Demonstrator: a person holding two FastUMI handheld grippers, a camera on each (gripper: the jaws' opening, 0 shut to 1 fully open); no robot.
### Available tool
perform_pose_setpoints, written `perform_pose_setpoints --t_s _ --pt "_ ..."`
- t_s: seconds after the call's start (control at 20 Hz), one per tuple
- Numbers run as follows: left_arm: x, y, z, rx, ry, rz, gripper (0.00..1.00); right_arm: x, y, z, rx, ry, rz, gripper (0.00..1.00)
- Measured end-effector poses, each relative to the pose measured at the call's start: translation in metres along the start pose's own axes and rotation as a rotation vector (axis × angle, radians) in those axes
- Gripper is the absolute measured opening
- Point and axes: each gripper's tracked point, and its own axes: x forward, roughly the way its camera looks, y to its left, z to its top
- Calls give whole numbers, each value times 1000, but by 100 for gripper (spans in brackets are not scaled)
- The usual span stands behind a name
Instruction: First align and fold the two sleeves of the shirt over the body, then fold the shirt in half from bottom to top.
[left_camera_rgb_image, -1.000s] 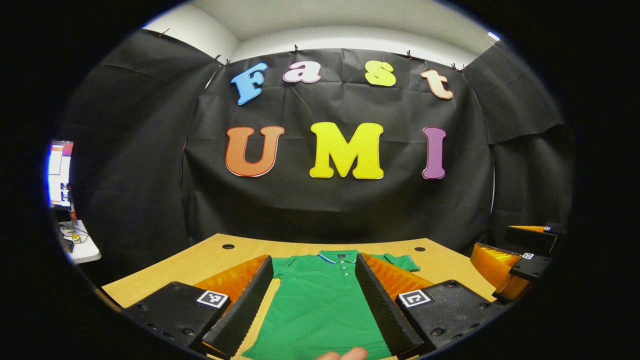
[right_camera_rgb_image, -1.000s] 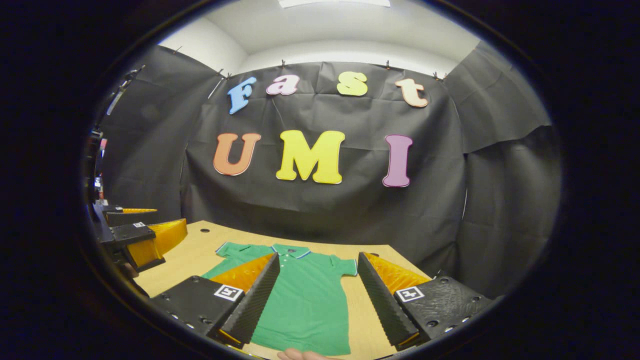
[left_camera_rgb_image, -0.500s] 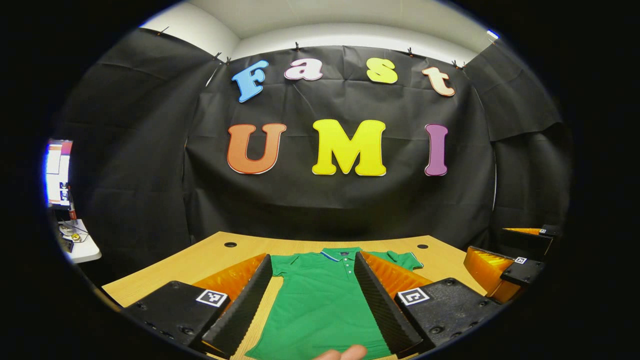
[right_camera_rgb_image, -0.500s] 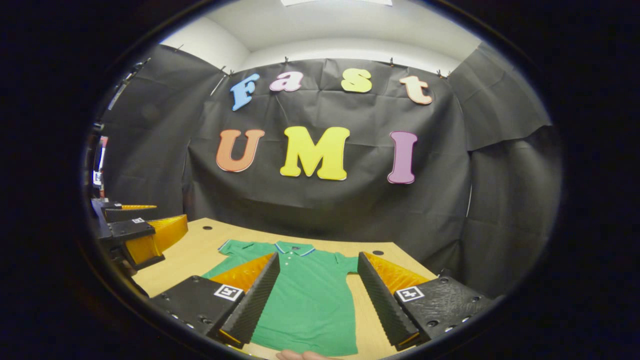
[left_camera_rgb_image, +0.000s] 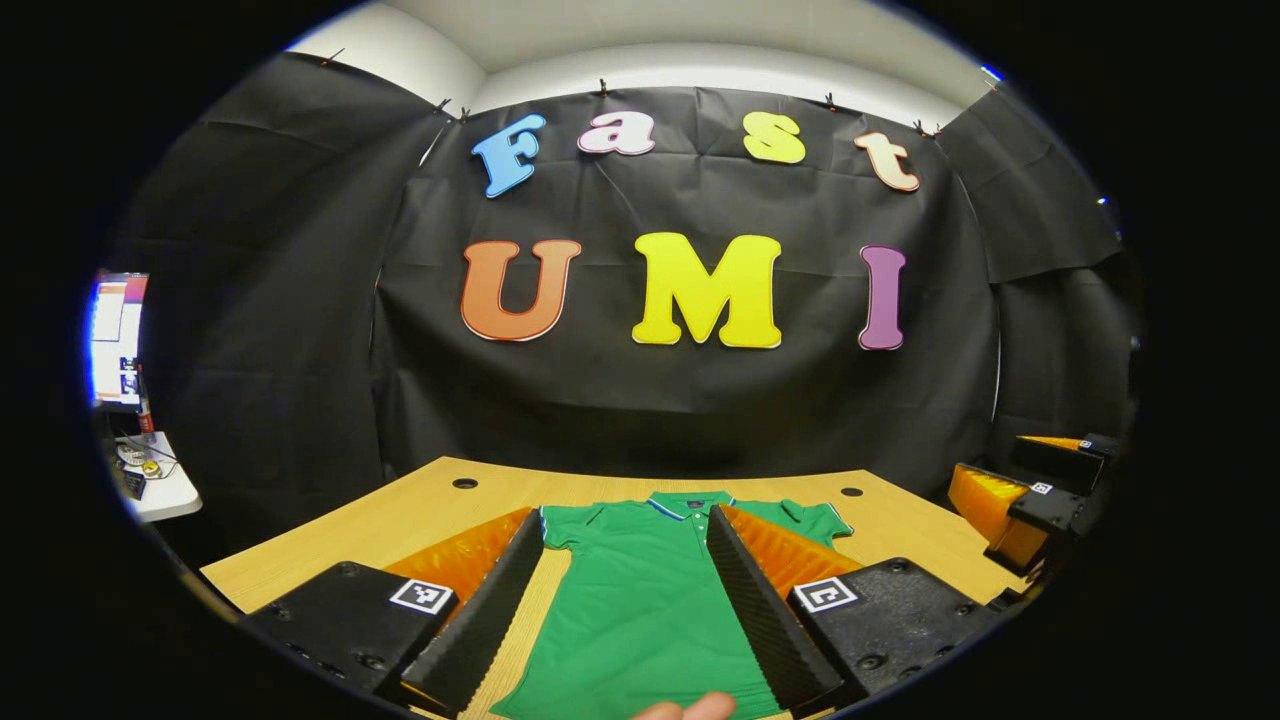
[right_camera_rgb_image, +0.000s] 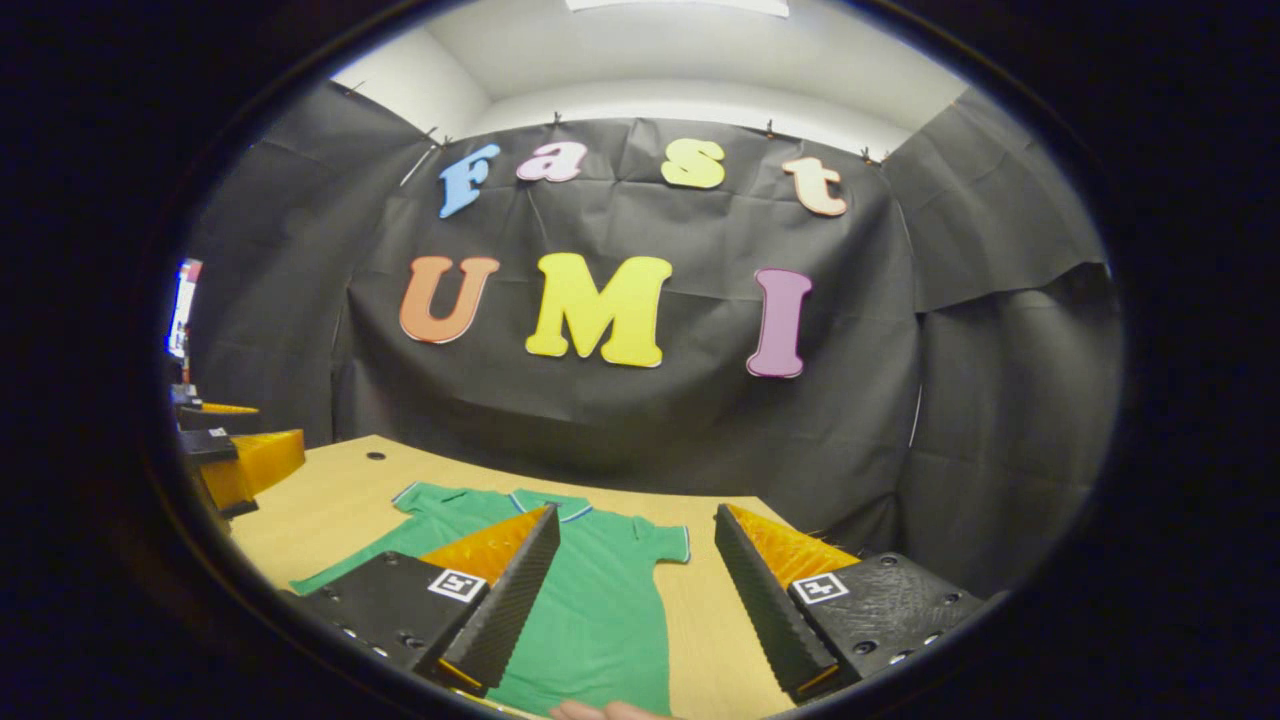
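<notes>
A green polo shirt (left_camera_rgb_image: 640, 610) lies flat, front up, on the wooden table (left_camera_rgb_image: 400, 520), its collar (left_camera_rgb_image: 690, 500) at the far end. My left gripper (left_camera_rgb_image: 622, 520) hovers open above the shirt's lower part, its fingers straddling the body. One short sleeve (left_camera_rgb_image: 815, 518) peeks past the right finger. In the right gripper view the shirt (right_camera_rgb_image: 600, 610) spreads both sleeves out, and my right gripper (right_camera_rgb_image: 636, 512) stands open over its right side. The other gripper (left_camera_rgb_image: 1030, 505) hangs at the table's right edge. A fingertip (left_camera_rgb_image: 685, 708) rests at the hem.
Two cable holes (left_camera_rgb_image: 464, 483) (left_camera_rgb_image: 851, 491) sit near the table's far edge. A lit monitor (left_camera_rgb_image: 115, 340) and a small white side table (left_camera_rgb_image: 160, 490) stand off to the left. The left gripper (right_camera_rgb_image: 235, 460) floats over the table's left corner.
The right gripper view has swung to the right, so the shirt and the other gripper sit farther left in it. The left gripper has shifted only slightly. Both remain open.
</notes>
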Motion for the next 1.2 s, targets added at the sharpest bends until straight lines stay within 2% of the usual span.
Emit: perform_pose_setpoints --t_s 0.25,0.35,0.6,0.7,0.9,1.0,1.2 --pt "5 2 -6 -4 10 21 100 59 -11 -41 -53 104 11 94" --pt "9 1 -9 7 12 30 100 84 -25 -63 -72 147 -12 95" --pt "21 -4 -28 14 50 47 100 143 -44 -116 -65 251 -27 97" --pt "24 -11 -35 -2 73 27 100 166 -52 -136 -47 322 -35 95" --pt "29 -10 -40 -13 86 22 100 202 -65 -157 -30 397 -67 95" --pt "30 -6 -42 -7 91 34 100 217 -69 -162 -19 396 -84 96" --pt "31 -6 -43 -7 94 35 100 258 -61 -181 25 454 -47 95"
